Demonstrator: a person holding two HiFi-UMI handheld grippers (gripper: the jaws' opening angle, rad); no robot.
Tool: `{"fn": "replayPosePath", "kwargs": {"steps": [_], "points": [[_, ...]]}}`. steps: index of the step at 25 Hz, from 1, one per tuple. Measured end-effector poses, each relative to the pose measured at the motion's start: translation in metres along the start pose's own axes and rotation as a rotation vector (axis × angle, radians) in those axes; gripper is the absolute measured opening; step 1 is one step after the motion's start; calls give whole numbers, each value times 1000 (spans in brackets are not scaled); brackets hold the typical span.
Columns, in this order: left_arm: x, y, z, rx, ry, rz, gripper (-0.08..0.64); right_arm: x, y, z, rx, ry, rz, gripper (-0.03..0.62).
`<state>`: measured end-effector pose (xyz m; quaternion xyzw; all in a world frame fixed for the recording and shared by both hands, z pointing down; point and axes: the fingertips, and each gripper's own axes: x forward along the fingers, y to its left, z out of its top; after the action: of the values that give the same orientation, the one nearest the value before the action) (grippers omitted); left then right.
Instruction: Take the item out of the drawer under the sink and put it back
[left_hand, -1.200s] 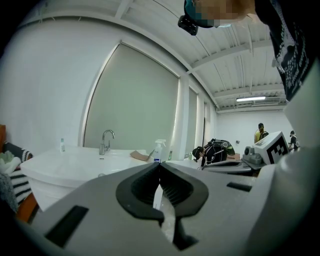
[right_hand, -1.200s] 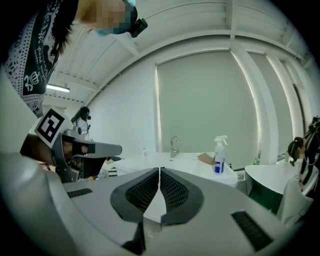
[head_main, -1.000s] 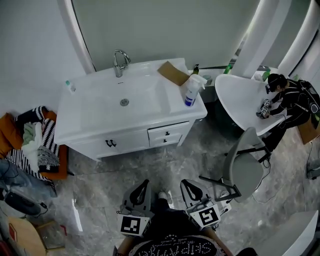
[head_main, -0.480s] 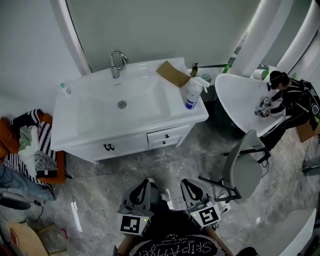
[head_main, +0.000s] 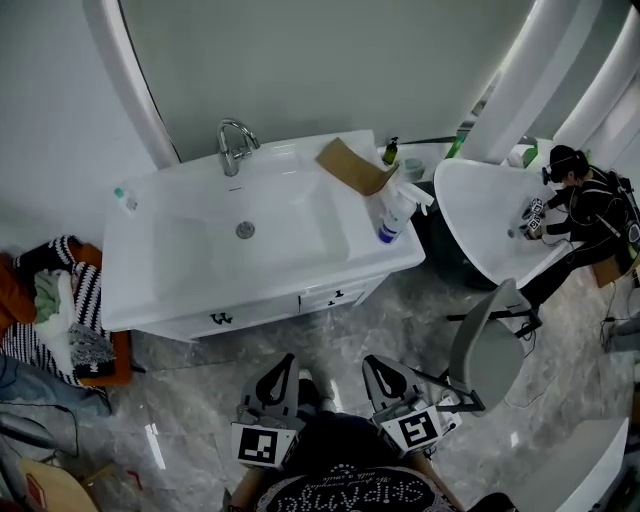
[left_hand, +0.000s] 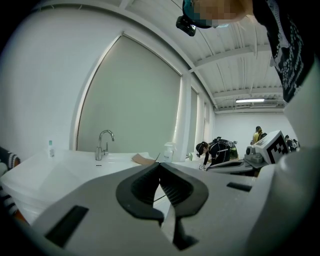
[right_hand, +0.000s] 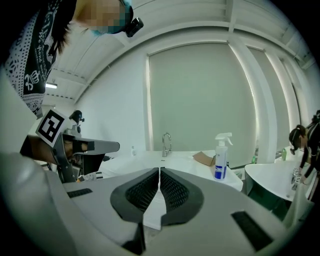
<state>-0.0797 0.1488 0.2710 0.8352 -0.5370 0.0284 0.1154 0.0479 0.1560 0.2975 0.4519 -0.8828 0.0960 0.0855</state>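
Observation:
The white sink cabinet (head_main: 200, 290) stands ahead of me, and its small drawers (head_main: 335, 297) at the lower right front are closed. No item from inside is visible. My left gripper (head_main: 286, 362) and right gripper (head_main: 373, 363) hover side by side above the floor, short of the cabinet. Both are shut with nothing between the jaws. In the left gripper view the left gripper (left_hand: 160, 165) points at the basin. The right gripper (right_hand: 159, 170) points toward the faucet (right_hand: 165, 142).
On the counter are a spray bottle (head_main: 392, 218), a folded piece of cardboard (head_main: 352, 165), a faucet (head_main: 232, 146) and a small bottle (head_main: 124, 198). Clothes (head_main: 58, 300) are piled at the left. At the right stands a grey chair (head_main: 486, 345), and a person (head_main: 582, 206) leans over a round table (head_main: 485, 215).
The cabinet has slid lower and nearer in the head view, its drawer fronts now seen more steeply. Both grippers stay shut in the same place.

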Motion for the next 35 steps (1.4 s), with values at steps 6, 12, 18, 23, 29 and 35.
{"fn": "replayPosePath", "kwargs": {"steps": [6,12,18,23,29,35], "points": [[11,26,4,-19,-9,8,5,28,-5,-8,-19,21,-7,21],[6,43,2,-5,5,4,5,44,3,0,9,-3,-14,21],[8,46,2,-6,5,18,5,51,9,5,-6,-27,34,21],[16,45,2,-18,11,19,5,57,5,10,-7,-35,63,21],[36,40,0,-16,38,41,5,63,-23,18,-20,-34,72,21],[66,28,9,-1,19,66,5,68,-60,29,-28,-39,90,21]]}}
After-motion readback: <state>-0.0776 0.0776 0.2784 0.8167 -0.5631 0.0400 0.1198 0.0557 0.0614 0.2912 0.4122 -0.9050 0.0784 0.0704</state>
